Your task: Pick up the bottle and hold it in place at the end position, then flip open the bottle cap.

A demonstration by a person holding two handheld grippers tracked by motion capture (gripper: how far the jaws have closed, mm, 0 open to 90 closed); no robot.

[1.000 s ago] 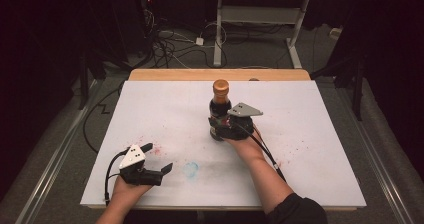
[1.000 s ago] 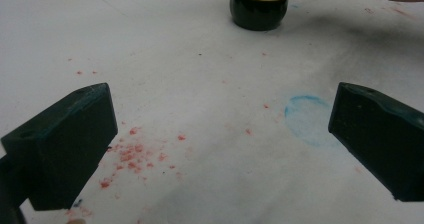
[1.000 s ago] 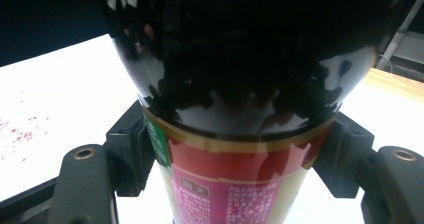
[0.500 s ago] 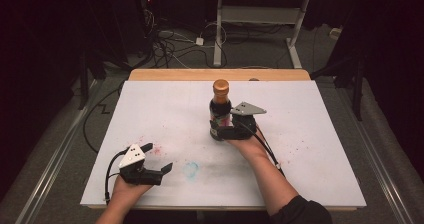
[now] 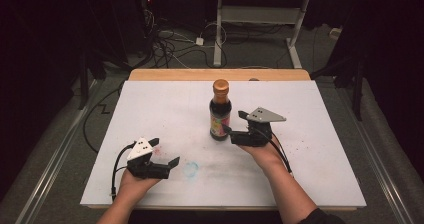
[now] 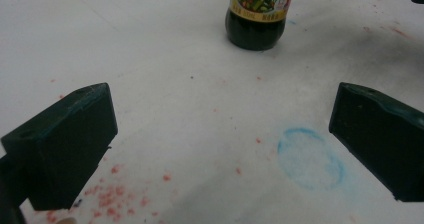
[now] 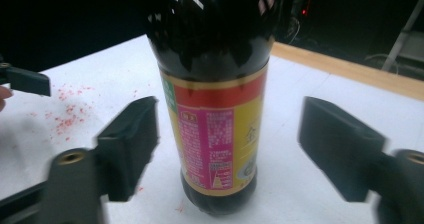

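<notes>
Here: what my next move hangs on, line by line.
Bottle: my one thing, a dark sauce bottle (image 5: 220, 111) with an orange cap, standing upright near the middle of the tabletop (image 5: 150, 104), a little toward the far edge.
Long axis: vertical, so a grasp from the side across the body is what I judge fits.
Right tongs (image 5: 232, 130): wide, with nothing held. In the right gripper view the bottle (image 7: 212, 99) stands between my 2 jaws, a gap on each side and neither jaw touching the label.
Direction: the bottle lies straight ahead of my right tongs, just beyond the tips; in the high view they sit just beside its lower body, at label height.
Left tongs (image 5: 162, 154): also wide and holding nothing, low at the near left of the tabletop.
Left's view: the bottle (image 6: 257, 14) is well apart, up ahead and somewhat to the right of the jaws' line.
Nearer hand: the right, clearly; I judge the grasp is its job, and closing is all that remains.
Risk: the bottle is tall on a narrow base, so an uneven squeeze could tip it.
Surface: a white sheet over a wooden top, flat, flecked with red specks, a faint blue ring (image 6: 311, 158) between my left jaws.
Room: dark, with cables on the floor and a white frame (image 5: 260, 24) beyond the far edge.
</notes>
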